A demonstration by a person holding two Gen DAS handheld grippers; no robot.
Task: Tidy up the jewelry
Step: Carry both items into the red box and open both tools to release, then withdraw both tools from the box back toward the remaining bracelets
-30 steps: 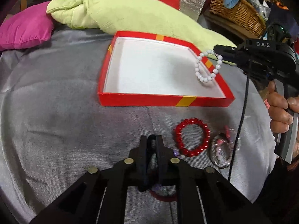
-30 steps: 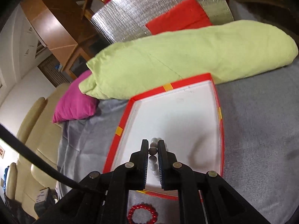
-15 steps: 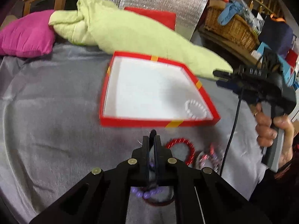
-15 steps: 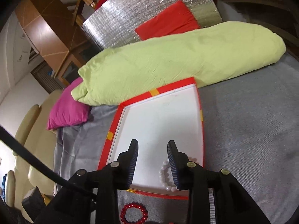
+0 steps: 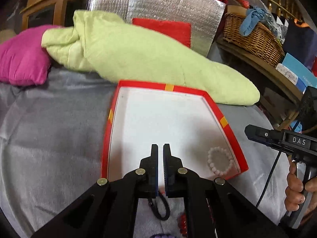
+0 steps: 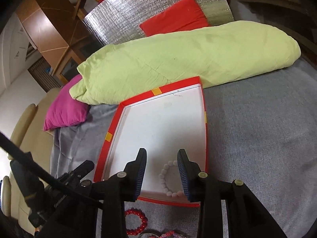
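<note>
A red box (image 5: pixel 106 134) with a white inside lies on the grey cloth. A white bead bracelet (image 5: pixel 220 163) rests in its near right corner. My left gripper (image 5: pixel 160 146) hovers over the box's near edge. It is shut on a dark cord bracelet (image 5: pixel 159 208) that dangles below the fingers, with purple beads (image 5: pixel 162 236) at the bottom. My right gripper (image 6: pixel 162 151) stands open just above the white bracelet (image 6: pixel 170 178), touching nothing. A red bead bracelet (image 6: pixel 136 222) lies on the cloth in front of the box (image 6: pixel 103 154).
A green quilt (image 5: pixel 138 55) and a pink pillow (image 5: pixel 21 59) lie behind the box. A wicker basket (image 5: pixel 255 37) stands at the back right. More pink jewelry (image 6: pixel 168 234) lies near the red bracelet. A hand (image 5: pixel 297 184) holds the right gripper's handle.
The right gripper opened and the white bracelet dropped into the box. The left gripper rose off the cloth with the dark cord bracelet and moved forward over the box's near edge.
</note>
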